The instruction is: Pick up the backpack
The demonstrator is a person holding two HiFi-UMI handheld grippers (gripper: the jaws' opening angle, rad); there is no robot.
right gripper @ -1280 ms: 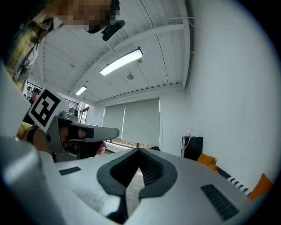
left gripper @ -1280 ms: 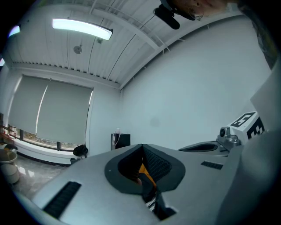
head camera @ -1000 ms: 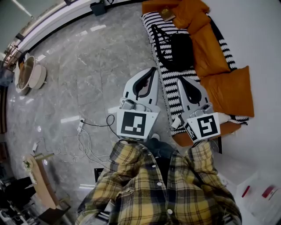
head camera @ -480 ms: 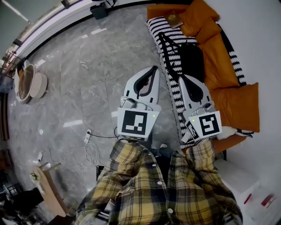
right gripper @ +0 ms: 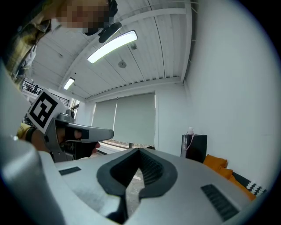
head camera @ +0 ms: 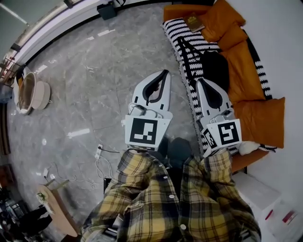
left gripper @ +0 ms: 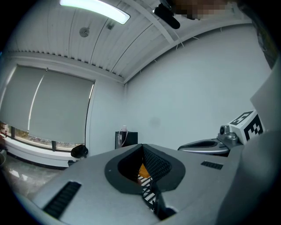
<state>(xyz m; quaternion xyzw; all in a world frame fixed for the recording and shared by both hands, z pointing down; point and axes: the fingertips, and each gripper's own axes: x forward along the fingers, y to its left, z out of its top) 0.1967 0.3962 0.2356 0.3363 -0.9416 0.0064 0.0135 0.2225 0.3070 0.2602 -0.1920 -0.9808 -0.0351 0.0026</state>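
Note:
A black backpack [head camera: 215,66] with long straps lies on the black-and-white striped blanket [head camera: 189,42] of an orange sofa [head camera: 246,71] at the upper right of the head view. My right gripper [head camera: 201,80] is shut and empty, held level, with its tip just short of the backpack's near edge. Further left, my left gripper [head camera: 165,72] is also shut and empty, over the grey marble floor beside the sofa. The left gripper view shows only striped blanket and orange fabric past the closed left gripper [left gripper: 141,146]. The right gripper [right gripper: 139,150] shows its jaws closed; the backpack is hidden there.
Orange cushions [head camera: 258,120] line the sofa's back, and a book [head camera: 194,21] lies at its far end. A black box [head camera: 106,9] stands by the far wall. A round basket [head camera: 29,90] sits at left, cables [head camera: 102,158] trail on the floor, and a white cabinet [head camera: 258,194] is at lower right.
The person has walked forward along the sofa with both grippers. The backpack now lies closer to the right gripper's tip. Both grippers stayed shut.

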